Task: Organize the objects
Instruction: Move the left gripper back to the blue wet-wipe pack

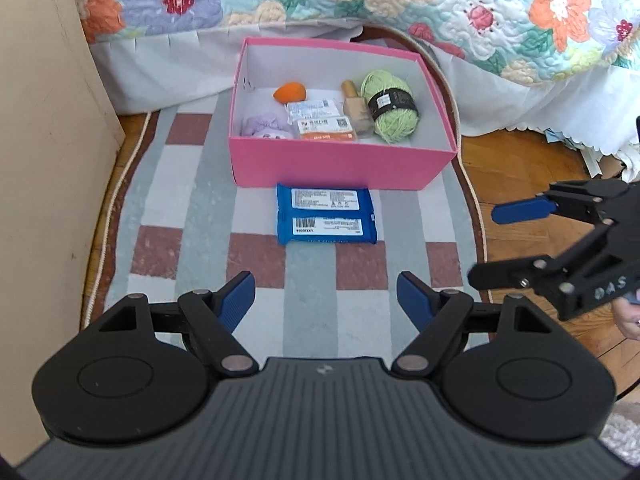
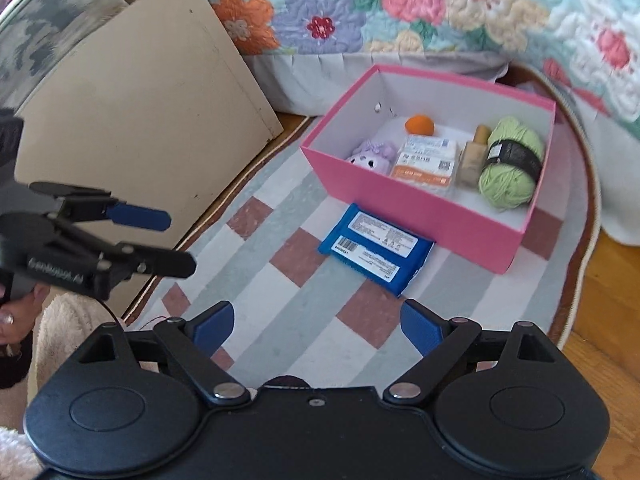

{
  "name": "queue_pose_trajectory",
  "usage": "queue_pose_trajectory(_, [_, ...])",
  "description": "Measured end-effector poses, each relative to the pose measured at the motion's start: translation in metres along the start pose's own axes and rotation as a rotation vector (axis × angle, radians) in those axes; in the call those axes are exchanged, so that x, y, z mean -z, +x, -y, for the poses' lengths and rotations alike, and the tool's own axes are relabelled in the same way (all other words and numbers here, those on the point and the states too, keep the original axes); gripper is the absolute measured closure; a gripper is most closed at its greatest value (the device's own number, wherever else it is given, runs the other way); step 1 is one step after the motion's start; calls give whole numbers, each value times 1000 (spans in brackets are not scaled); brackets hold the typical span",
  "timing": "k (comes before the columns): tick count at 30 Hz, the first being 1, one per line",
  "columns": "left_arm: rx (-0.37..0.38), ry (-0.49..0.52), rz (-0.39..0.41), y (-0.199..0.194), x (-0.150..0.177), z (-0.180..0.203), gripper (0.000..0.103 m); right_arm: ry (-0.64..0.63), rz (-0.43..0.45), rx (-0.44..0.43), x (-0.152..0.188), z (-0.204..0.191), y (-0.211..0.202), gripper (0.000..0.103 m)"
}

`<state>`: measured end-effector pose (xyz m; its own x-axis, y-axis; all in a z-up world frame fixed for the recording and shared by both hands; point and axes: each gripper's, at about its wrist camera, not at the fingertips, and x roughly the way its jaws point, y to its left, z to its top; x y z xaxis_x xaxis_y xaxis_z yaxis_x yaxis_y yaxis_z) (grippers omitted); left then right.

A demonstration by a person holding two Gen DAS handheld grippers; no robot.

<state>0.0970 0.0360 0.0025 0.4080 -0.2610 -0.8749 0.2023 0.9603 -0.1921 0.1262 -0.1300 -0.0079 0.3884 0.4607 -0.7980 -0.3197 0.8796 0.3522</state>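
- Now the blue packet (image 1: pixel 326 214) lies ahead of both tongs, on the rug (image 1: pixel 180 200) touching the pink box (image 1: pixel 340 160).
- Left tongs (image 1: pixel 326 302) and right tongs (image 2: pixel 316 324) gape, empty.
- Next, likely: lower one pair astride the packet, close, lift it into the box.

Both hand-held tools are built alike: a ribbed dark grey housing nearest the camera, flanked by two round black discs, from which black linkage bars with silver rivets run forward. The left gripper (image 1: pixel 326 304) and the right gripper (image 2: pixel 316 326) are tipped with ridged blue pads (image 1: pixel 236 304). White lettering is printed on the side of each black frame.
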Motion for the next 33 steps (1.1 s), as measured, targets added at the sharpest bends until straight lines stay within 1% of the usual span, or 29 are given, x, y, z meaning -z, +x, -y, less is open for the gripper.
queue_pose_trajectory(3, [-1, -19, -15, 15, 0, -6, 26, -26, -17, 31, -3, 8, 16, 10])
queue_pose_trajectory(5, [-7, -31, 10, 25, 0, -12, 26, -73, -16, 35, -7, 14, 26, 10])
queue_pose_trajectory(7, [-30, -37, 21, 35, -1, -18, 26, -126, -18, 63, -13, 19, 35, 10])
queue_pose_trajectory(9, [-40, -50, 38, 46, -2, -25, 26, -151, -7, 77, -20, 24, 40, 10])
queue_pose_trajectory(11, [-52, -65, 64, 53, -4, -32, 26, -166, 27, 91, -23, 28, 44, 10])
queue_pose_trajectory(14, [-76, -43, 97, 66, -7, -35, 25, -216, 94, 129, -24, 32, 52, 10])
queue_pose_trajectory(16, [-99, -28, 110, 78, -8, -37, 19, -257, 121, 135, -21, 34, 60, 10])
queue_pose_trajectory(17, [-104, -24, 116, 85, -9, -38, 14, -266, 130, 126, -20, 34, 63, 10])
queue_pose_trajectory(21, [-75, -23, 106, 113, -13, -46, 6, -233, 150, 60, -12, 41, 81, 10])
queue_pose_trajectory(25, [-49, -69, 92, 141, -17, -55, 5, -170, 184, 96, -6, 49, 104, 11])
queue_pose_trajectory(26, [-49, -80, 94, 147, -17, -57, 5, -154, 162, 96, -6, 53, 111, 11])
queue_pose_trajectory(28, [-55, -118, 99, 157, -17, -61, 5, -139, 111, 111, -6, 58, 126, 17])
queue_pose_trajectory(30, [-81, -139, 119, 166, -16, -64, 5, -122, 83, 131, -4, 62, 137, 19])
queue_pose_trajectory(31, [-105, -140, 134, 171, -16, -64, 5, -101, 71, 128, -3, 64, 142, 19])
queue_pose_trajectory(33, [-143, -85, 150, 177, -16, -61, 7, -62, 56, 114, 2, 68, 147, 21])
